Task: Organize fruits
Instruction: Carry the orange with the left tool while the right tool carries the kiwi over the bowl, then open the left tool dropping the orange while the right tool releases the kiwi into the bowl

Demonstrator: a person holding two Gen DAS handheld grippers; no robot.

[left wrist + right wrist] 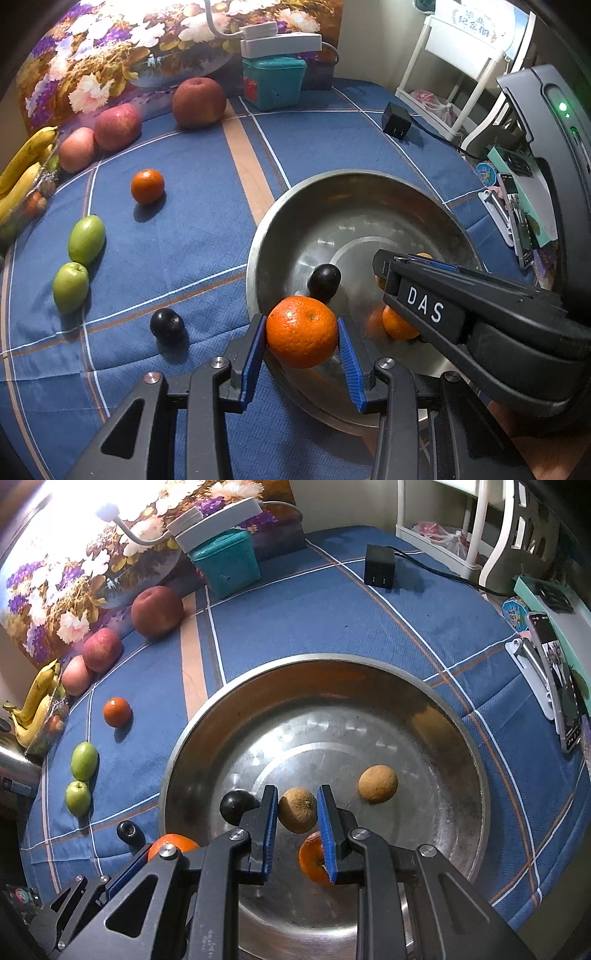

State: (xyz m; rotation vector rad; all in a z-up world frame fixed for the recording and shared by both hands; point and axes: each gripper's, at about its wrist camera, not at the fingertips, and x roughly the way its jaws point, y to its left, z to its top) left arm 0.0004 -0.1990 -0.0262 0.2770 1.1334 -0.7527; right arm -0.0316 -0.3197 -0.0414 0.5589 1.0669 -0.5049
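The orange (301,331) sits pinched between the blue pads of the left gripper (301,334), held just above the near rim of the steel bowl (369,184). In the right wrist view the same orange (173,843) peeks out behind the right gripper's frame, at the bowl's left edge.

The right gripper (297,810) points down into the bowl, its pads drawn in on a small brown fruit (297,809) and pressing it from both sides. A second brown fruit (378,784) lies apart on the bowl's floor to the right. Another orange (312,858) rests in the bowl, partly hidden by the right finger, and a dark plum (236,805) sits inside near the left wall.

Outside the bowl, on the blue checked tablecloth (184,240), a second dark plum (167,325) lies near the bowl's rim. Further left are two green fruits (78,264), touching each other, and a small tangerine (147,186) on its own. Along the far edge stand three red apples (147,114) with bananas (22,173) at the left. A teal container (274,82) stands behind them, against a floral picture (110,55), and a black charger (396,120) lies to the right.
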